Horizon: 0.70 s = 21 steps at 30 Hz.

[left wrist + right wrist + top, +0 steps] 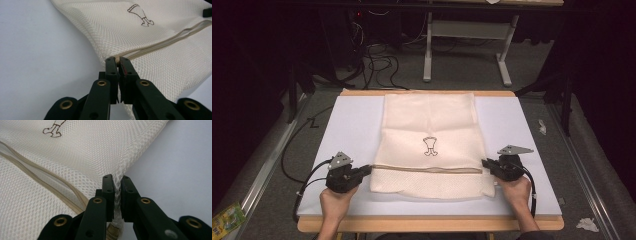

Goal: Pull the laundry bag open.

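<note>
A cream mesh bag (429,130) lies flat on the pale table mat (352,125), with a small dark emblem (429,146) at its middle and a tan zipper (427,170) running across near its front end. My left gripper (370,170) is at the bag's left edge, shut on the zipper's end; in the left gripper view its jaws (117,59) pinch that tan end, and the zipper (162,42) runs away over the mesh (150,25). My right gripper (484,163) is at the bag's right edge. In the right gripper view (117,178) a fold of mesh (87,152) is pinched between its jaws.
The mat sits on a wooden tabletop (427,224) with bare strips left and right of the bag. Behind the table are desk legs (428,50) and loose cables (382,65) on the floor. Crumpled paper (587,224) lies at the front right and a green packet (227,217) at the front left.
</note>
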Motion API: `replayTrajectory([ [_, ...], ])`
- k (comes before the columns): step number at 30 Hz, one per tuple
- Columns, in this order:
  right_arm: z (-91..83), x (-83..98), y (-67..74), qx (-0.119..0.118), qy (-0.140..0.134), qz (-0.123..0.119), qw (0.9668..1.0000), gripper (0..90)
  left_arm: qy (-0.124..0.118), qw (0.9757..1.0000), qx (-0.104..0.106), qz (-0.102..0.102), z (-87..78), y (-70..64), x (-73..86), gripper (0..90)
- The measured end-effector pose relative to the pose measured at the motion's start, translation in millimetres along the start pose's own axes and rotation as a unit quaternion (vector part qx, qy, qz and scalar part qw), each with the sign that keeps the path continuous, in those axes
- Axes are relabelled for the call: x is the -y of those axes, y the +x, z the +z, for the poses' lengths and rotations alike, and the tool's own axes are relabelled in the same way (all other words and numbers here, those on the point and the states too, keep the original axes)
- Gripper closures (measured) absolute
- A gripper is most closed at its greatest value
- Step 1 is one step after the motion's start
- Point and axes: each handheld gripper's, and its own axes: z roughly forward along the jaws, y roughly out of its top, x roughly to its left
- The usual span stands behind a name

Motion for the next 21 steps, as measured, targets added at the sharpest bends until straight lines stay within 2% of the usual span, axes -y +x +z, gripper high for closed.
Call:
replayTrajectory([
  [11,2.7,2.9,0.3,0.003,0.007,0.001,1.0,78.0,0.013,0.9999,-0.008,0.006,5.8,-3.2,3.4,86.0],
  [18,2.4,2.9,1.3,0.015,0.007,0.004,0.9999,64.8,0.013,0.9998,-0.009,0.011,10.3,-4.9,4.8,83.9],
  [21,-0.1,2.8,1.1,0.022,0.001,0.007,0.9997,59.5,0.012,0.9998,-0.005,0.012,11.1,-5.4,4.5,79.9],
])
